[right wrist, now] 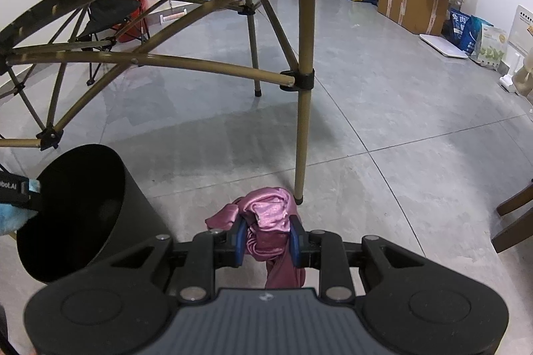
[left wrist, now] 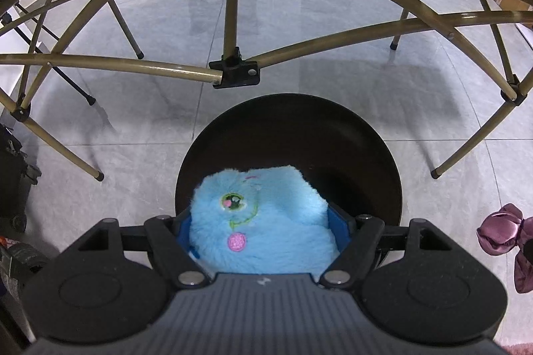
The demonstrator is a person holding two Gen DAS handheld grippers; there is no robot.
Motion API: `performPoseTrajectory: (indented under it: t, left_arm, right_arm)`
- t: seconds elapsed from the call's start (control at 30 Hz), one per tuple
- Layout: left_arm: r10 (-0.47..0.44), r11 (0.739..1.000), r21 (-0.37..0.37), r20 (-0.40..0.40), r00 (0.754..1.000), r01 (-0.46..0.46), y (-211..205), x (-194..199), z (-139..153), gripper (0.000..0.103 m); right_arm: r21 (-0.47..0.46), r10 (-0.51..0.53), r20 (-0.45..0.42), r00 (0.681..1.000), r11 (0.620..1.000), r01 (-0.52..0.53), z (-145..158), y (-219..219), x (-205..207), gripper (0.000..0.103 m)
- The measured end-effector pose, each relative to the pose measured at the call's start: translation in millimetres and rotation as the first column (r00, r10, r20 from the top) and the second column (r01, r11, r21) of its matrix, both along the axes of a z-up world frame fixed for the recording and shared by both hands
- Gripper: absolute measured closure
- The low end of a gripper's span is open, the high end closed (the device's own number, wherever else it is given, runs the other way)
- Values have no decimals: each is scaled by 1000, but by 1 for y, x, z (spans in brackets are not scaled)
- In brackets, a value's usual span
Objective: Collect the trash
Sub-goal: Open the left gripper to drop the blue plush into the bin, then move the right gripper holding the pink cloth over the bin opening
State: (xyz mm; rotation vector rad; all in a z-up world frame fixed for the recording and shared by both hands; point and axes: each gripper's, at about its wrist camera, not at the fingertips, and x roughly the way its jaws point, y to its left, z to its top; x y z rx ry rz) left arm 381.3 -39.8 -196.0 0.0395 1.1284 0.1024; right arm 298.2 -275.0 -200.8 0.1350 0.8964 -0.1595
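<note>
Now the left gripper (left wrist: 263,221), clamped on the fluffy blue plush toy (left wrist: 263,218), should centre over the round black bin (left wrist: 349,135) before releasing — the right gripper (right wrist: 268,238) pinches crumpled pink satin cloth (right wrist: 266,215).

grey tiled floor (right wrist: 383,108) (black bin (right wrist: 83,215) on it)

Left tongs (left wrist: 265,221) point steeply downward, jaws spread wide and clamped on the blue plush toy (left wrist: 263,221). Right tongs (right wrist: 268,241) point downward, jaws nearly closed, pinching the pink satin cloth (right wrist: 266,221).
</note>
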Motion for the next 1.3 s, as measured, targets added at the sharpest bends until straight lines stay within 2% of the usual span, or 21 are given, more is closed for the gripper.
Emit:
performPoseTrajectory:
  t: [0.1,0.2,0.27,0.77,1.3]
  left_arm:
    - [-5,1000,6,6,1000,5,-3,-1,1,24]
    - [2,1000,11,9,1000,-2,-2,-1,1,14]
    - [2,1000,16,15,1000,-3,-3,-1,2,0]
    - [9,1000,22,14,1000,-9,-1,-5,7,0]
    - [33,999,4,55,998,-33,22,-19,25,0]
  right_arm:
    - [-4,-5,-5,1000,1000,5,-2,-2,0,78]
    - [-11,-10,-9,1000,1000,10,-3,-1,1,78]
    - [-15,-10,-12,1000,1000,10,-3,-2,1,78]
    - [-41,1,-17,1000,999,-2,-6,2,3,78]
    - [-47,43,15,999,998,-42,5,17,1,78]
